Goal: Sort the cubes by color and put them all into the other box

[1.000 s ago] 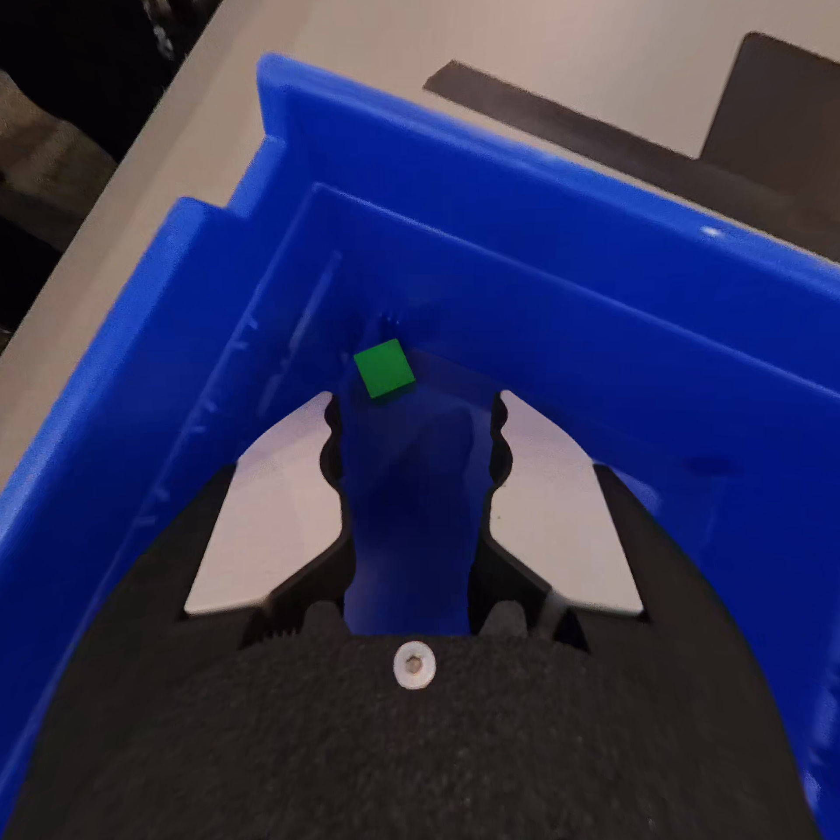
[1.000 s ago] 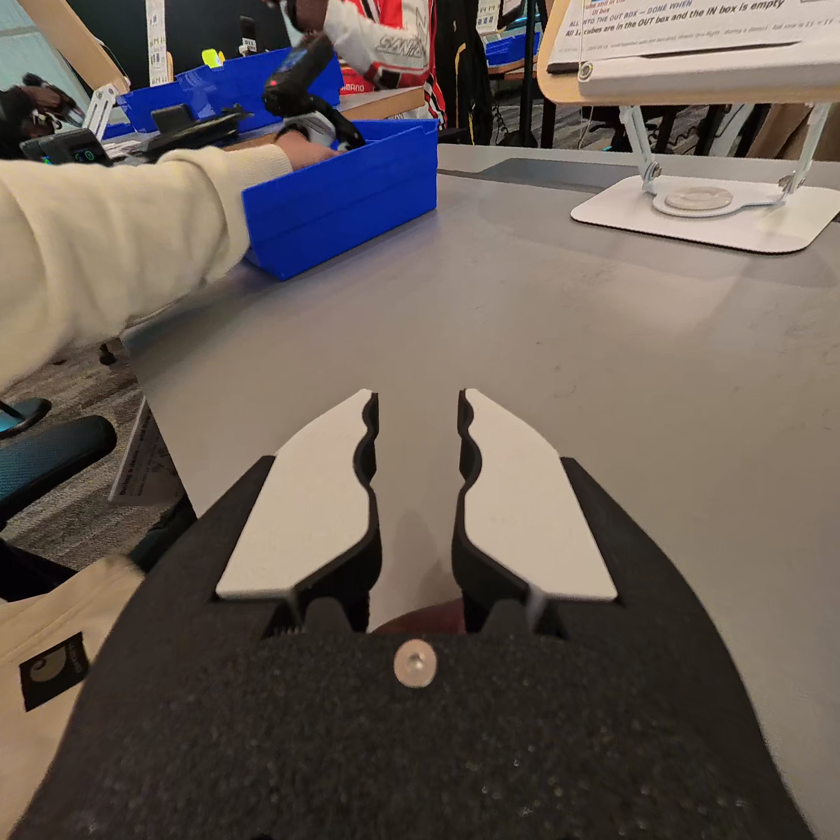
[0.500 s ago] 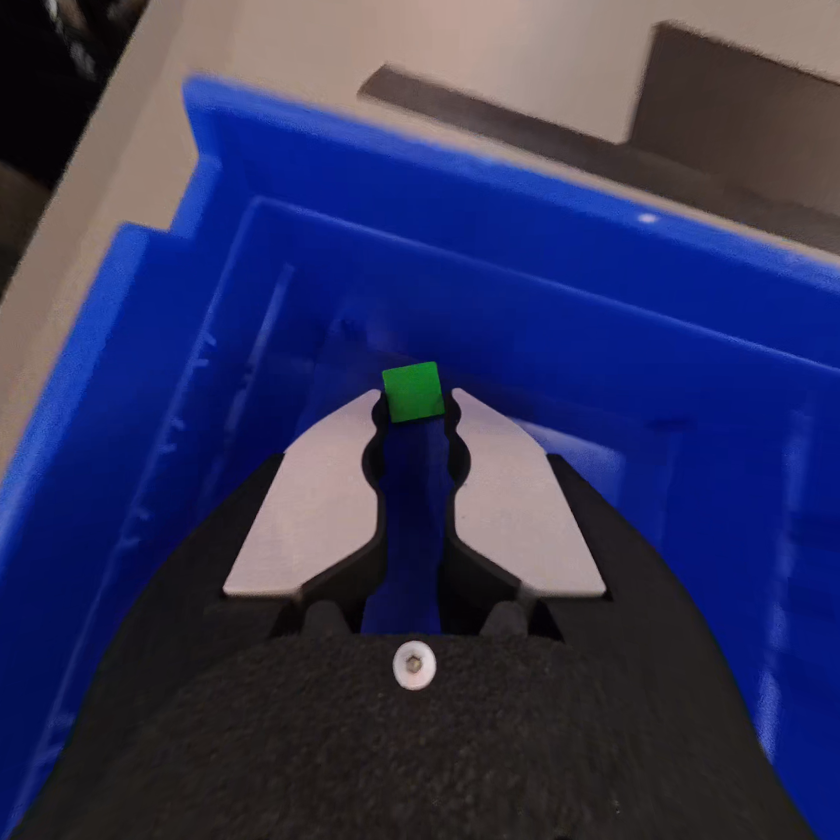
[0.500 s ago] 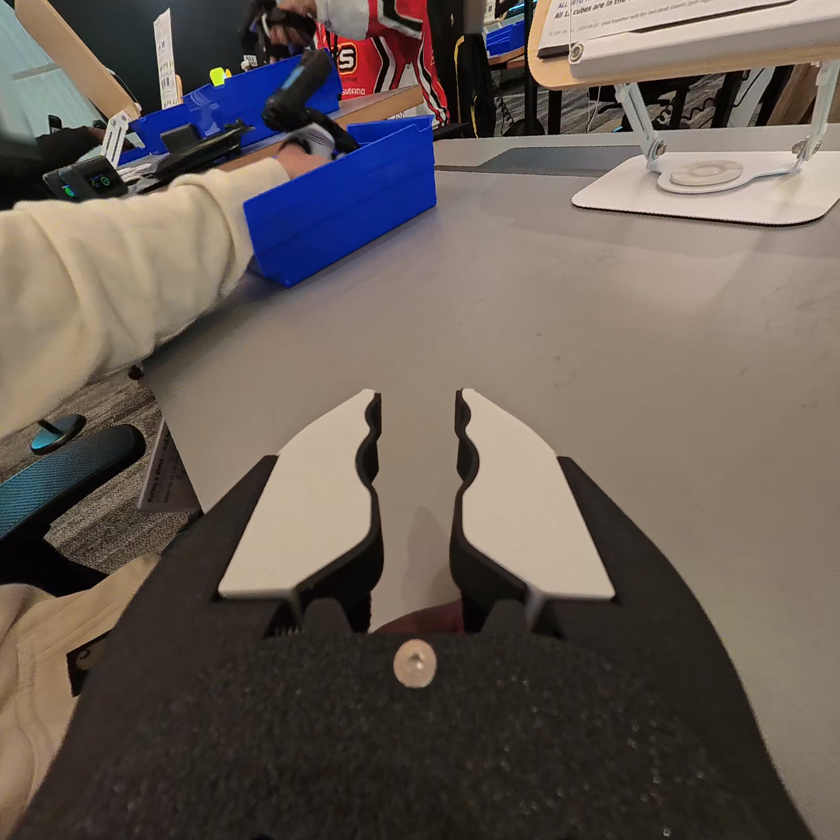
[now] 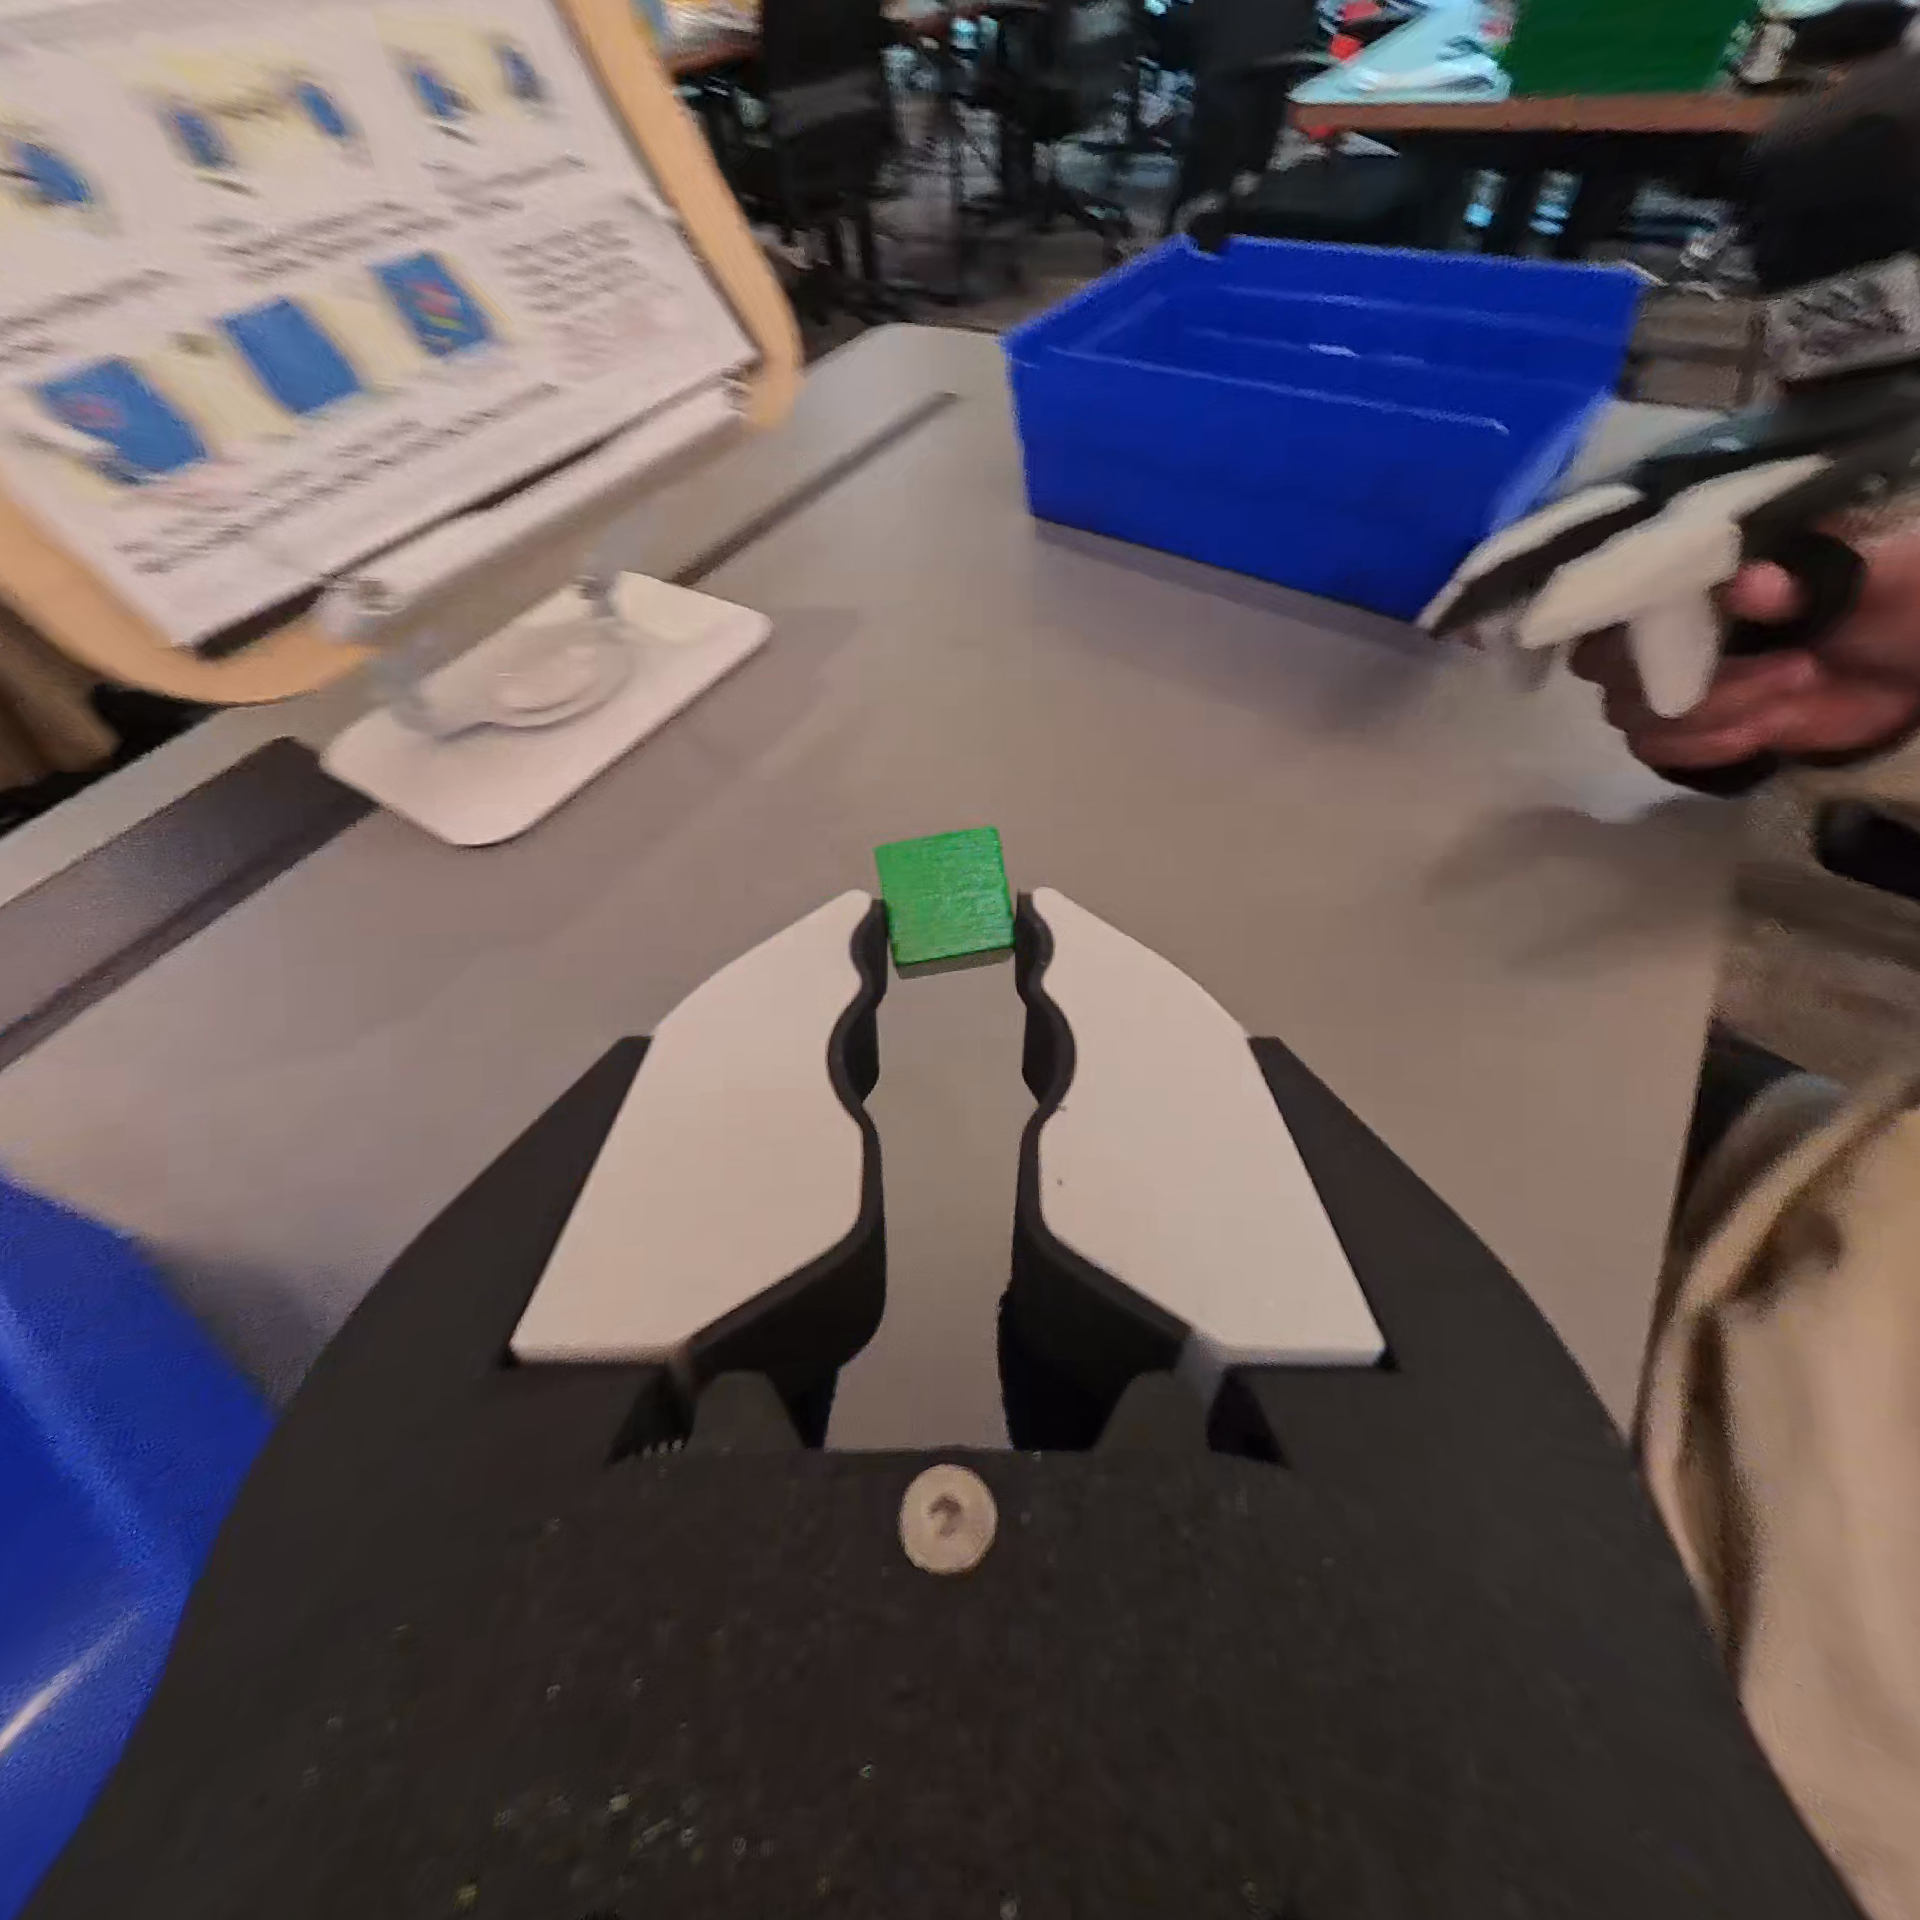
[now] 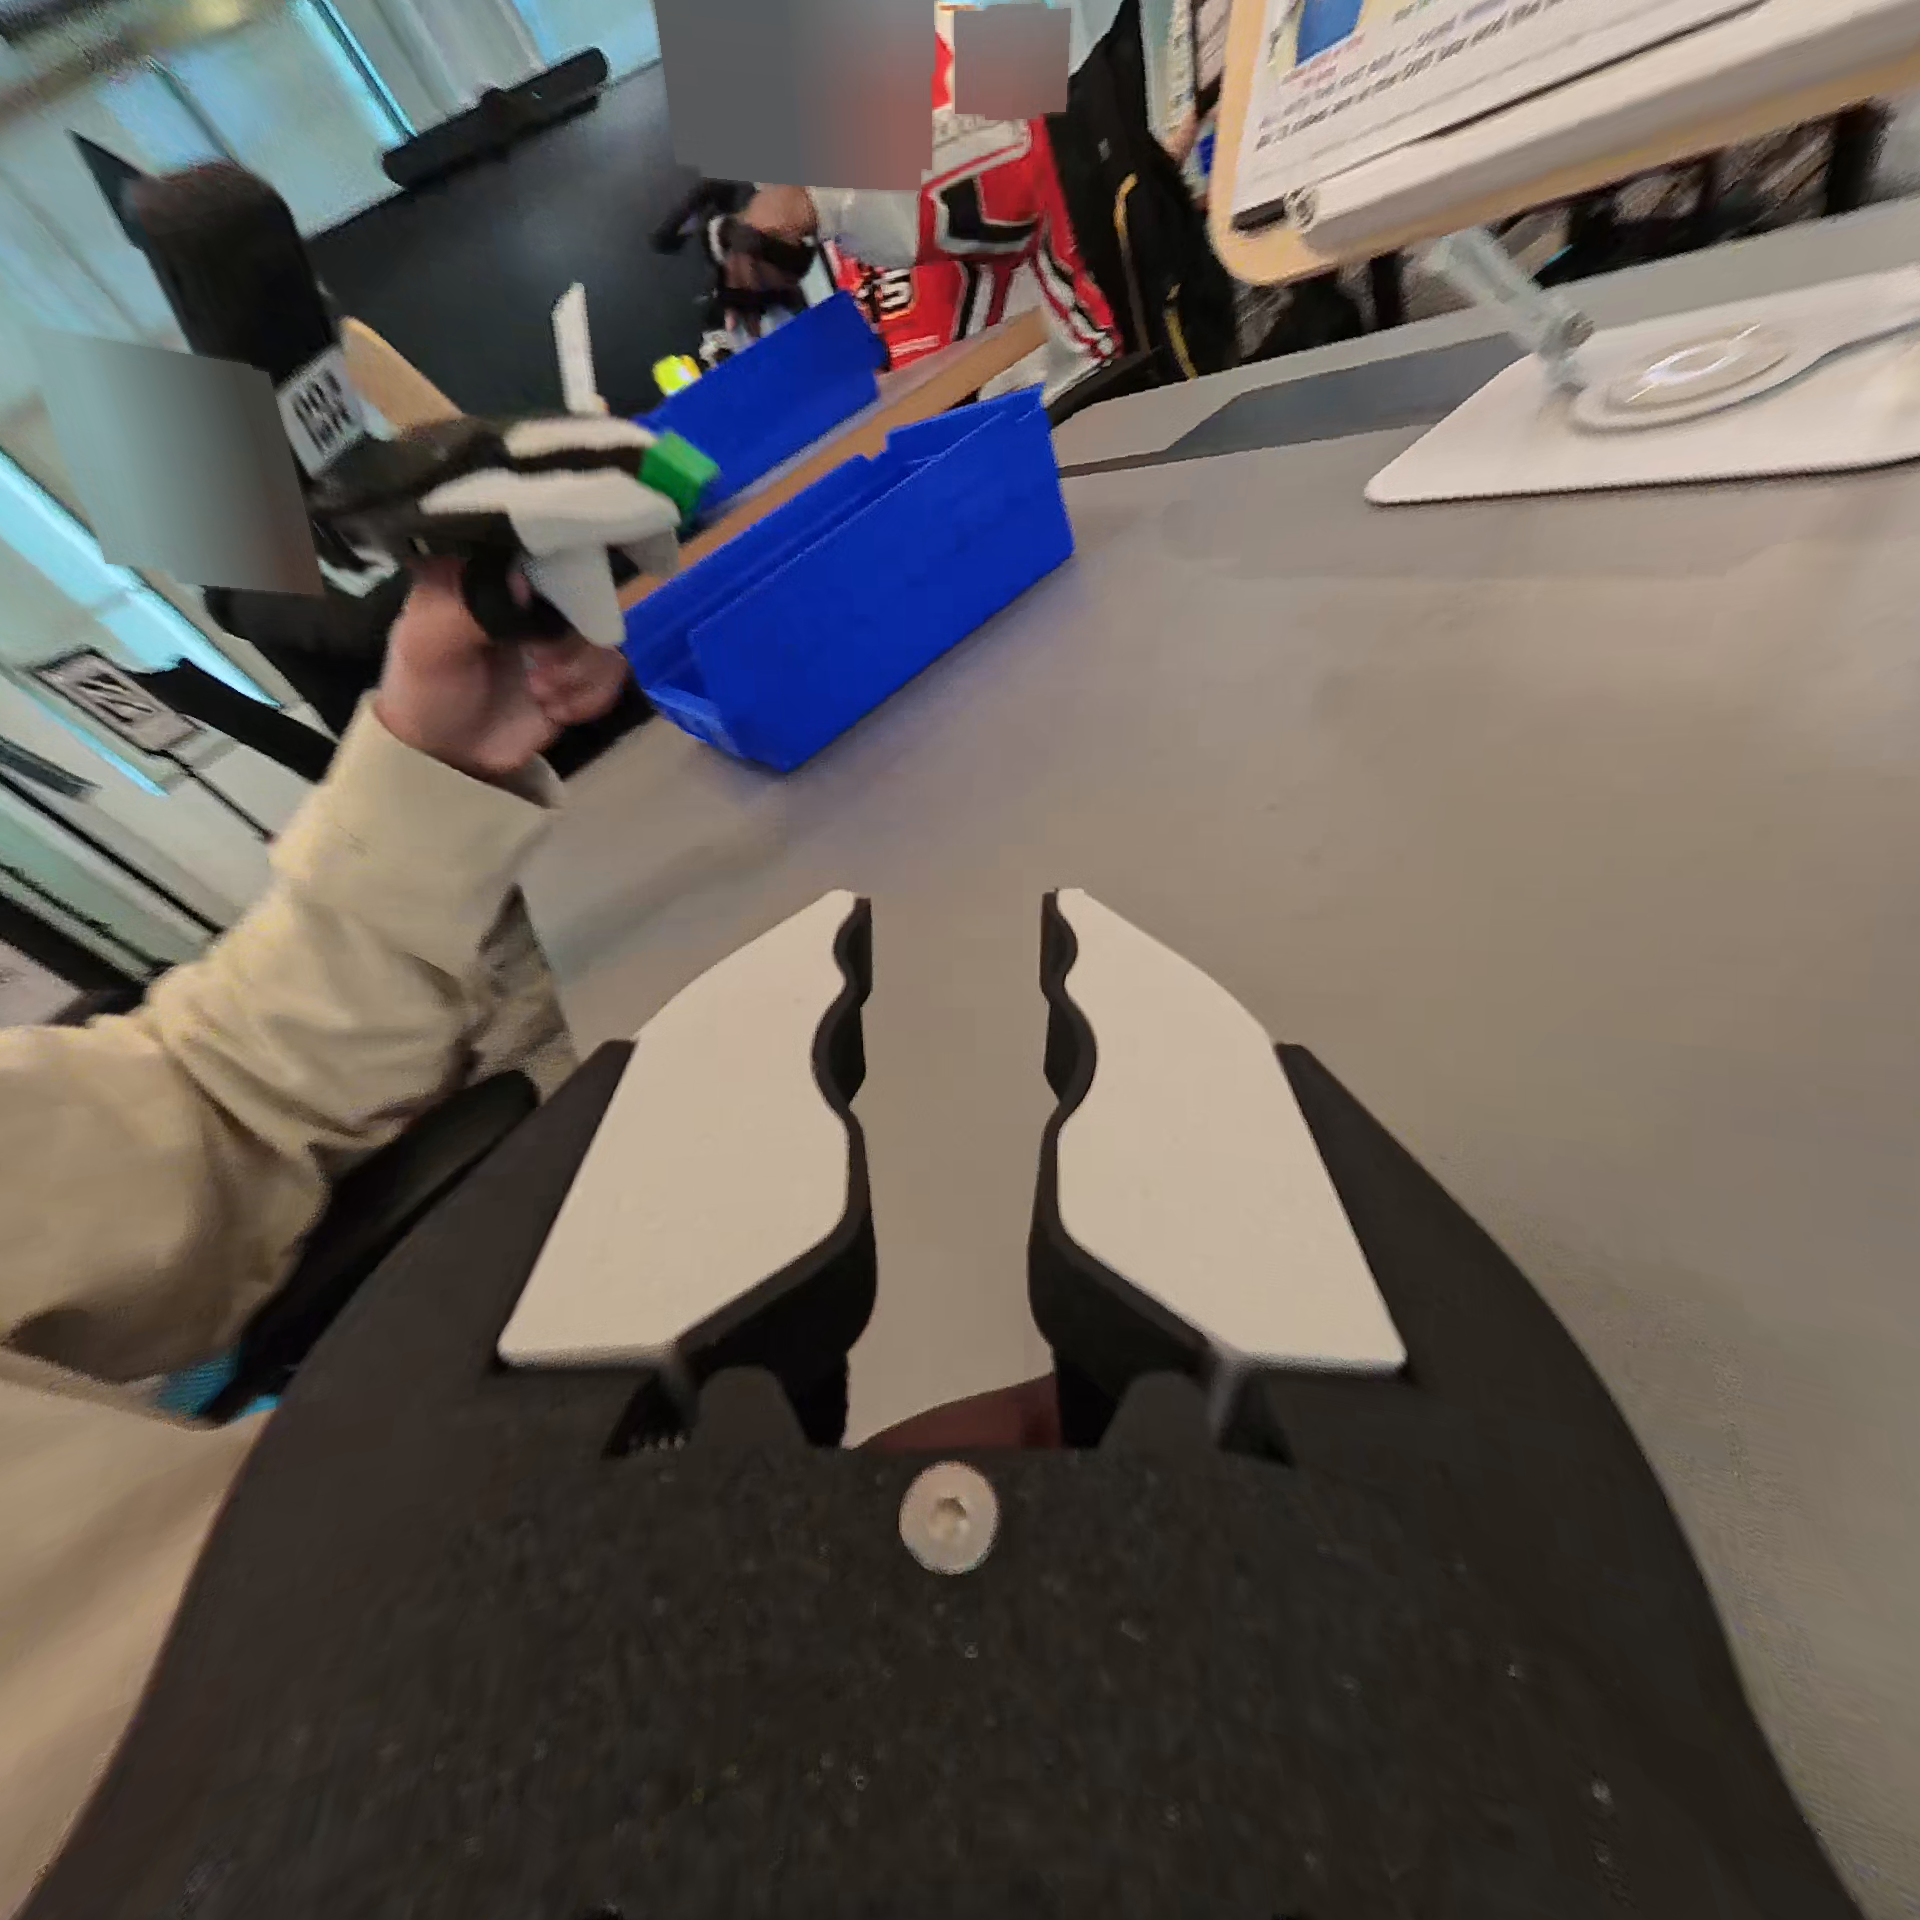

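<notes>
My left gripper is shut on a green cube, both pads pressed on its sides, and holds it in the air above the grey table. The right wrist view shows the same gripper at upper left with the green cube at its tips, above a blue box. A second blue box stands far ahead on the table. My right gripper is open and empty over the table; it also shows at the right of the left wrist view.
A tilted instruction board on a white stand is at the left of the left wrist view, and at upper right of the right wrist view. A blue box corner is at lower left. A cream sleeve reaches across.
My left gripper closed on the green cube in the blue box corner, then lifted it out and swung to face the other box. The right gripper stayed open, barely moving.
</notes>
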`<state>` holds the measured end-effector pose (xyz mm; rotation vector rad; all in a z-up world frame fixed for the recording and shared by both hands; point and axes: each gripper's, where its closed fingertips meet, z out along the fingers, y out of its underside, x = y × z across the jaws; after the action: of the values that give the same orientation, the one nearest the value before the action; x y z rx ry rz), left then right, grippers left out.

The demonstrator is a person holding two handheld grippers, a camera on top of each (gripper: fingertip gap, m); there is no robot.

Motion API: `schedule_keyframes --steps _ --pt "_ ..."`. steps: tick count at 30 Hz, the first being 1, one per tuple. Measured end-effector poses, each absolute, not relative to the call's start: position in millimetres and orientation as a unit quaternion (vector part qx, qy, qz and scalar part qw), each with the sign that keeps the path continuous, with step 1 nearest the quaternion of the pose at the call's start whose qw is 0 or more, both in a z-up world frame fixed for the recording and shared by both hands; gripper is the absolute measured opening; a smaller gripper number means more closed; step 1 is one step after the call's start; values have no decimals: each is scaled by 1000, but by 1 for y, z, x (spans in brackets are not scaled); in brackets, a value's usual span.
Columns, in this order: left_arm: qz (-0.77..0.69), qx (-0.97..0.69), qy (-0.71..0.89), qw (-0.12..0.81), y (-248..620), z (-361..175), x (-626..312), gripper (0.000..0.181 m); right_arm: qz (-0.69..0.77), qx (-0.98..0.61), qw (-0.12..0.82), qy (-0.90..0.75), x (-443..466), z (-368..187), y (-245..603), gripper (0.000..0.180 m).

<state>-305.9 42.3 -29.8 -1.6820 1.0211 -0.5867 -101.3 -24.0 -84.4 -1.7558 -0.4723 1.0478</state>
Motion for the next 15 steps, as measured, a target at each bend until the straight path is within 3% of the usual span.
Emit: schedule_keyframes --steps 7,12,15 --pt "-292 -662 498 478 3 -54 -256 23 487 -725 446 -196 -139 -100 -34 32" --pt "-337 -547 583 498 -50 -34 -208 23 795 -550 251 -56 -169 -35 -67 33" --pt "-356 -503 605 504 -73 -27 -186 23 858 -484 174 -22 -182 -22 -81 36"
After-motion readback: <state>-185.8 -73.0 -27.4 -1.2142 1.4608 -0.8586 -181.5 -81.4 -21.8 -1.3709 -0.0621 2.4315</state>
